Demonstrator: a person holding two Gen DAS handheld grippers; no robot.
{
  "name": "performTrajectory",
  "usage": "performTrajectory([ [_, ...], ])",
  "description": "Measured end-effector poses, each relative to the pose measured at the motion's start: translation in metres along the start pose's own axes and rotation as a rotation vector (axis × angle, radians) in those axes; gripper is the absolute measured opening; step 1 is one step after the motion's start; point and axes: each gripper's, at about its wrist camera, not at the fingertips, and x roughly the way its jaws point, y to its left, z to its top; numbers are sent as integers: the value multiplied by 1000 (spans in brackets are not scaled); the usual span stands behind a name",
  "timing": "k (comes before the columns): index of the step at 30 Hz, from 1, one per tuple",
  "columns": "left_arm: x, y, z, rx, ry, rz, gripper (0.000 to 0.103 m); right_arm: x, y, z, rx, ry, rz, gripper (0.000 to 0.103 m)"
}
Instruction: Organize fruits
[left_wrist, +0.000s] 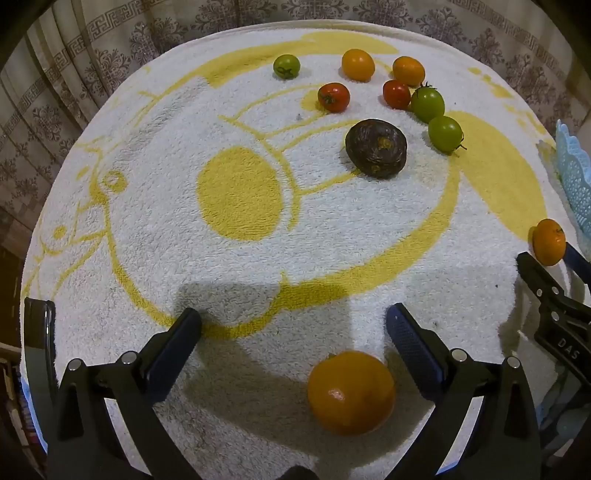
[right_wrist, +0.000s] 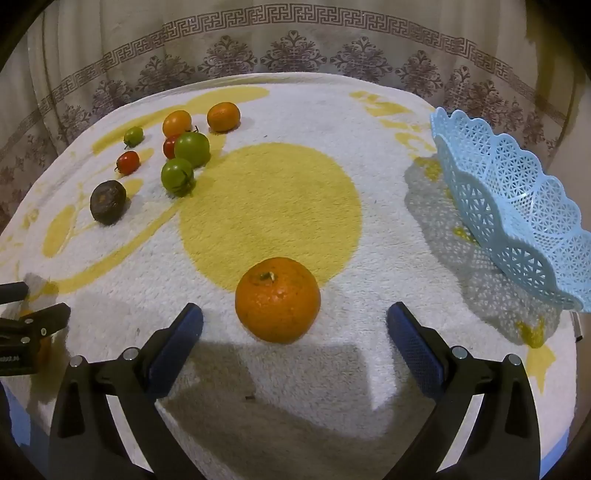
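We hold both claws spread apart, the left claw around an orange at lower centre, the right claw behind a mandarin, the blue basket at right.

white "DAS" lettering on black body of right hand-held gripper at left wrist view's right edge, yellow towel markings unreadable, no other text

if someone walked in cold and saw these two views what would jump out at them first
Each open hand-held gripper has an orange right in front of it: the left hand-held gripper with one orange between its fingers, the right hand-held gripper just short of another orange. Next come the pale blue lattice basket, empty at the right, and the cluster of small fruits at the towel's far left, including a dark wrinkled fruit.
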Motion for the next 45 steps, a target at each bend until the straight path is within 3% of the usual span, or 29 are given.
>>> performTrajectory([
  [19, -1, 2, 2, 4, 5, 0, 98, 13, -2, -2, -16, 26, 3, 101],
  [45, 2, 2, 0, 5, 11, 3, 98, 22, -7, 11, -6, 146, 1, 101],
])
